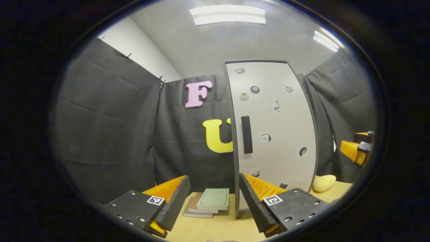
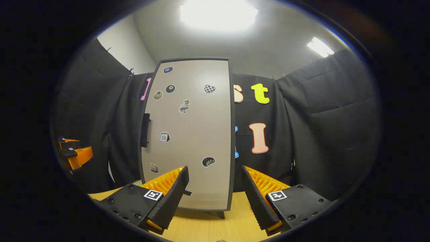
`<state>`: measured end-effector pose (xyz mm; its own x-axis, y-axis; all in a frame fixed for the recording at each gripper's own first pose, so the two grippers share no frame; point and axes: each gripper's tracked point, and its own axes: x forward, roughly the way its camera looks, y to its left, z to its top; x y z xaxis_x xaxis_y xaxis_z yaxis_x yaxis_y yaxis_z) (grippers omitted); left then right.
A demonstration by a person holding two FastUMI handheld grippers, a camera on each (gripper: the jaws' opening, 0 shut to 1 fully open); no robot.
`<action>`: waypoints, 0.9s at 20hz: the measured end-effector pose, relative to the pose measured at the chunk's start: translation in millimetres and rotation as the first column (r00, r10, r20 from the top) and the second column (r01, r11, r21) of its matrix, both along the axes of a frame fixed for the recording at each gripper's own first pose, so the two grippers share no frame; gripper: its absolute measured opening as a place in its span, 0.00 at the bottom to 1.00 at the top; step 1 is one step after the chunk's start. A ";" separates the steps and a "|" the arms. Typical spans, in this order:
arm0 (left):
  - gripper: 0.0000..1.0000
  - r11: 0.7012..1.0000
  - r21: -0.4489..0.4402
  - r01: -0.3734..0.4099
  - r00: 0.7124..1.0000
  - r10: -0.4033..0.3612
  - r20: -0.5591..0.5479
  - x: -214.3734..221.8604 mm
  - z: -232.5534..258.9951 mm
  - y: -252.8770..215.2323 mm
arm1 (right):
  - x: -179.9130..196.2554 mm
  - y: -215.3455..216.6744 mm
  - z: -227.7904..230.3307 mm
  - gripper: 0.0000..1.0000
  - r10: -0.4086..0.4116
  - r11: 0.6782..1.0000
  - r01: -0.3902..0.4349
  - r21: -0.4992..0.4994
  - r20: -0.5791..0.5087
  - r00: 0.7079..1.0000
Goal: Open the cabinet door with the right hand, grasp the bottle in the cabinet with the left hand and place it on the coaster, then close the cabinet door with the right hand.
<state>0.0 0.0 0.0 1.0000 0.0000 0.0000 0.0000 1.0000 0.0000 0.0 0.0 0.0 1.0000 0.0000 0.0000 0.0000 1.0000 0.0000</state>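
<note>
Black cloth [image 1: 111, 127] hangs in creased folds around the booth, clipped along its top edge. Above it rise a white wall [image 1: 141, 53] and a pale grey ceiling [image 1: 208, 43] with two lit panels [image 1: 227, 14], one glaring bright in the right gripper view. A light wooden table [image 2: 208, 228] runs up to the cloth. On it lie stacked books [image 1: 210, 201] and a yellow lump [image 1: 324, 183].

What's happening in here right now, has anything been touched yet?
Nothing is being handled yet. The cabinet door is shut, its dark handle untouched. The right gripper and the left gripper both hang open and empty in front of the cabinet, above the wooden table. A stack of books lies left of the cabinet and a yellow object to its right.
</note>
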 end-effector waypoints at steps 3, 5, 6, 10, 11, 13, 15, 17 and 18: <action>0.90 1.000 0.002 -0.004 1.000 0.004 -0.011 0.4 -1.3 0.1 | 0.9 -1.6 -3.7 0.97 0.000 1.000 -0.001 -0.002 -0.009 1.000; 0.90 1.000 0.001 -0.008 1.000 0.008 -0.016 0.2 -1.7 0.5 | 0.6 -1.9 -4.3 0.98 0.006 1.000 -0.006 0.007 -0.015 1.000; 0.90 1.000 0.003 -0.009 1.000 0.009 -0.016 0.3 -1.3 0.3 | 0.4 -1.2 -4.5 0.98 0.008 1.000 -0.008 0.013 -0.019 1.000; 0.88 1.000 0.012 -0.015 1.000 0.015 0.002 -0.4 -0.2 0.9 | 0.6 0.1 -5.1 0.97 0.021 1.000 -0.020 0.022 -0.028 0.999; 0.89 1.000 0.013 -0.015 1.000 0.015 0.004 -0.9 -1.0 1.1 | 0.1 0.3 -6.1 0.97 0.022 1.000 -0.021 0.023 -0.030 0.999; 0.90 1.000 0.016 -0.015 1.000 0.015 0.000 -1.5 -1.1 1.6 | 0.0 0.5 -7.6 0.97 0.025 0.999 -0.024 0.025 -0.036 0.999; 0.90 1.000 0.018 -0.019 1.000 0.019 -0.002 -1.7 -1.7 1.7 | -0.1 1.3 -8.2 0.98 0.026 0.999 -0.025 0.023 -0.040 0.999; 0.90 1.000 0.018 -0.024 1.000 0.024 -0.002 -2.1 -1.9 2.2 | 0.8 2.8 -8.2 0.98 0.029 0.999 -0.028 0.024 -0.042 0.999; 0.90 1.000 0.018 -0.025 1.000 0.025 -0.001 -2.0 -1.5 2.1 | 0.4 3.1 -7.9 0.98 0.032 0.999 -0.030 0.026 -0.043 0.999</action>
